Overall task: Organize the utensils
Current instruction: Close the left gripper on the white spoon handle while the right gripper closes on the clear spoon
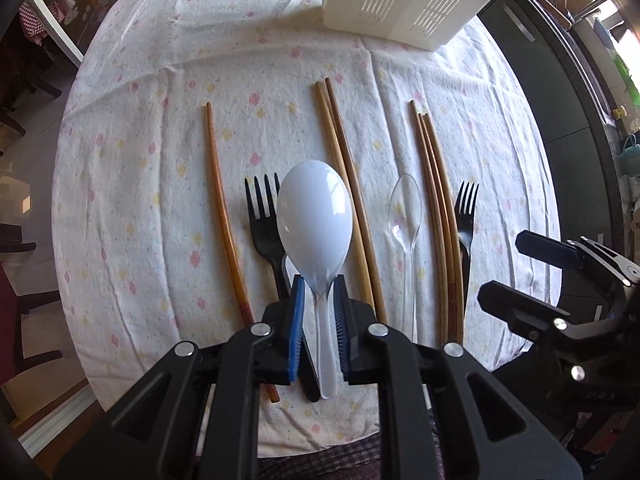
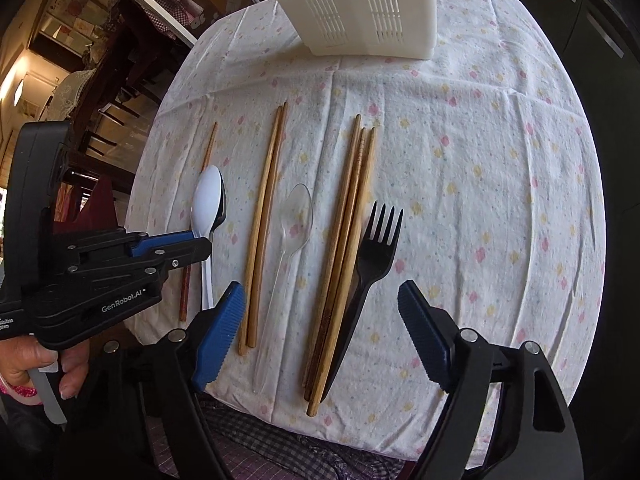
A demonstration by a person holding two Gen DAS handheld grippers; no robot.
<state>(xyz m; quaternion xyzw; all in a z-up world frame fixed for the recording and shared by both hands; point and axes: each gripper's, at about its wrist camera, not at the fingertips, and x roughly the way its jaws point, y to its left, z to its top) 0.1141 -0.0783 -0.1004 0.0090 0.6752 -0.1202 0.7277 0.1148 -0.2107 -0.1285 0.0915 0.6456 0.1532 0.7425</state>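
A table (image 1: 120,200) under a flowered cloth carries the utensils; the white slotted holder (image 1: 412,4) stands at its far edge, and nothing is seen going into it yet. From the left lie a single chopstick (image 1: 218,184), a black fork (image 1: 264,216), a chopstick pair (image 1: 344,184), a clear spoon (image 1: 405,208), three chopsticks (image 1: 434,200) and a second fork (image 2: 376,252). The left gripper (image 1: 318,296) has its fingers clamped on the white spoon (image 1: 316,216), lifted clear. The right gripper (image 2: 320,316) hovers with fingers wide and empty above the second fork. Judged barely begun.
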